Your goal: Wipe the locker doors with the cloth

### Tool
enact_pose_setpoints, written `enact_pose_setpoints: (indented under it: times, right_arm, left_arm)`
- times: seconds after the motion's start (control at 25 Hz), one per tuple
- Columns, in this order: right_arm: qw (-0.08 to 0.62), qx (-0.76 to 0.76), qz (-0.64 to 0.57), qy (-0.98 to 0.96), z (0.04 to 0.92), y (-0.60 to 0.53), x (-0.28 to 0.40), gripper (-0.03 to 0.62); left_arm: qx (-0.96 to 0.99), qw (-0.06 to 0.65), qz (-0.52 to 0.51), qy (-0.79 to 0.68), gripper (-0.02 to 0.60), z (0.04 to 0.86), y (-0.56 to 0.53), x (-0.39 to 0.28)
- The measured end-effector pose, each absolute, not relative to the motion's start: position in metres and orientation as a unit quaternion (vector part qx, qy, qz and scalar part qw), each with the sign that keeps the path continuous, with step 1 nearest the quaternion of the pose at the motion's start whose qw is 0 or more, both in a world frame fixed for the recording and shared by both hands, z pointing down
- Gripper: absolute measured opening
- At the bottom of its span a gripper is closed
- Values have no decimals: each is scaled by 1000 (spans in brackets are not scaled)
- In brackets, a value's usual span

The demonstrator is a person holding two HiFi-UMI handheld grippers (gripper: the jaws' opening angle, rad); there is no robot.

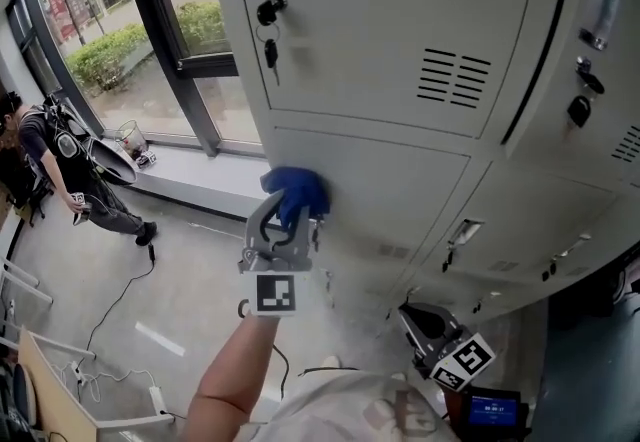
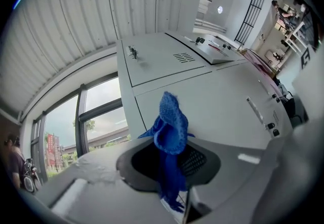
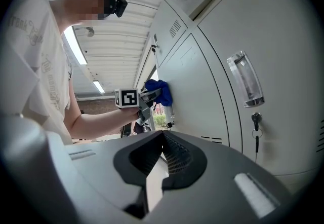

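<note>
Left tongs [image 1: 290,225] are clamped on the blue cloth [image 1: 296,192], which presses against the locker door [image 1: 400,195] near its upper left corner. Right tongs [image 1: 425,322] are closed and empty. I judge the cloth light, soft and floppy; a mid-bunch grip suits it.

Cloth [image 1: 296,192]: blue, coarse knit, matt.
Locker doors [image 1: 380,40]: pale grey painted metal, smooth, satin.
Door pull [image 3: 245,80], 2 o'clock in right gripper view: clear glossy plastic.
Floor [image 1: 190,300]: grey, smooth.
</note>
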State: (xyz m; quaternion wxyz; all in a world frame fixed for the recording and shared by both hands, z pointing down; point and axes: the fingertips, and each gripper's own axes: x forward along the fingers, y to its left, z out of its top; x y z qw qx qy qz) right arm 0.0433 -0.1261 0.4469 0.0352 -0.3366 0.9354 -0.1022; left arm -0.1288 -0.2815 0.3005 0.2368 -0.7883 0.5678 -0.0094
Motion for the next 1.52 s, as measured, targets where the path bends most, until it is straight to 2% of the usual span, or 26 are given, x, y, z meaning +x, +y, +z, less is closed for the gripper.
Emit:
enact_pose_setpoints:
  times: [0.2,0.32,0.52,0.8,0.92,1.52]
  right_arm:
    - [42,-336,-94,936,445,-131,41,7]
    - [48,-325,-90,940,445,-142,31,8]
    - [44,-342,-94,934,443,-128,49,6]
    - [44,-349,-95,931,443,-121,61,7]
    - [41,-354,-103,929,447,-112,71,6]
    - [53,-369,-106,922,446,-115,99,6]
  left_arm:
    - [-776,156,23,610,87,322,-291,-159]
    - [-771,193,-45,605,87,339,-294,-174]
    - [-787,172,-29,591,84,344,-292,-142]
    - [-825,182,25,534,78,341,-279,-105]
    - [-846,179,48,500,78,336,-266,-68]
    - [-866,231,-30,442,78,329,-251,22]
